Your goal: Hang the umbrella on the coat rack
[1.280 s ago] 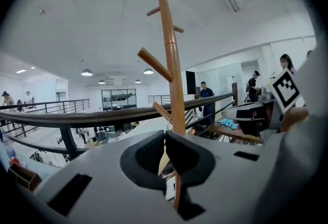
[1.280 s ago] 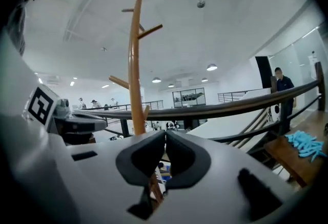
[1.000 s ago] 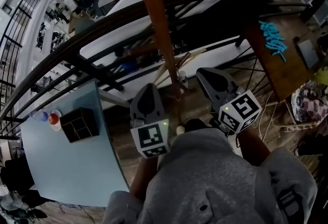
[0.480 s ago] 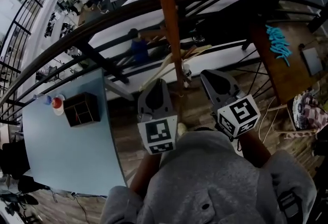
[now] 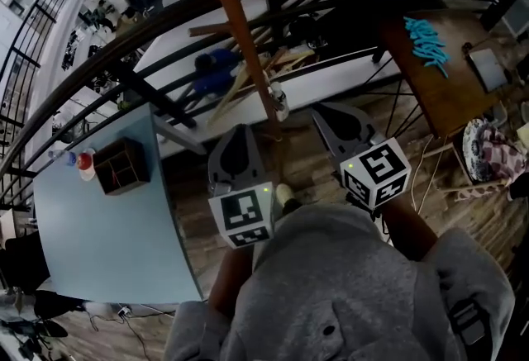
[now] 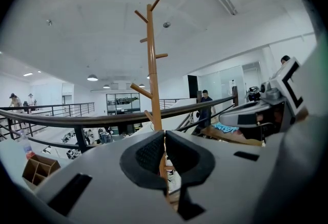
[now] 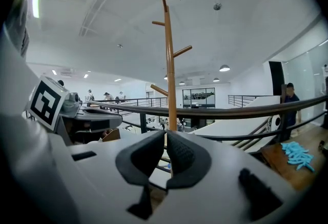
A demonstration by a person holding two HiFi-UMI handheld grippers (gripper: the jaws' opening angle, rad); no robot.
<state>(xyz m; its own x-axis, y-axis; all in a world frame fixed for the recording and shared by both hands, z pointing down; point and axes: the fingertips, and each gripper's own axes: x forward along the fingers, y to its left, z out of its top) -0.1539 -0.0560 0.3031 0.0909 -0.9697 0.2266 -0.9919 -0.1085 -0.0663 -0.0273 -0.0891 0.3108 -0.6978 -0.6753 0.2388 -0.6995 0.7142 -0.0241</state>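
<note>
The left gripper (image 6: 164,138) is closed, its two dark pads brought together with only a thin slit below them, and nothing is pinched there. The right gripper (image 7: 165,141) is likewise closed and empty. No umbrella is carried by either.

The coat rack (image 6: 151,64) stands straight ahead of both grippers. Its wooden pole is upright, with short pegs angled upward, and every peg in sight is bare. In the head view the foot of the pole lies between the two gripper tips, so neither hand is clearly the nearer. A dark railing (image 6: 77,119) runs across behind the pole.

The umbrella itself cannot be picked out with confidence in any view. A small pale object (image 5: 278,99) is seen against the lower pole in the head view. It may be a folded umbrella hung low, but it is too small and too blurred to be named. A second pale item (image 5: 285,197) shows between the grippers close to the person's chest, and it is equally unreadable.

The lower part of the pole is blocked by the jaws in both gripper views, and its top is cut off in the head view. Until the umbrella is found, how far the task stands cannot be judged.
</note>
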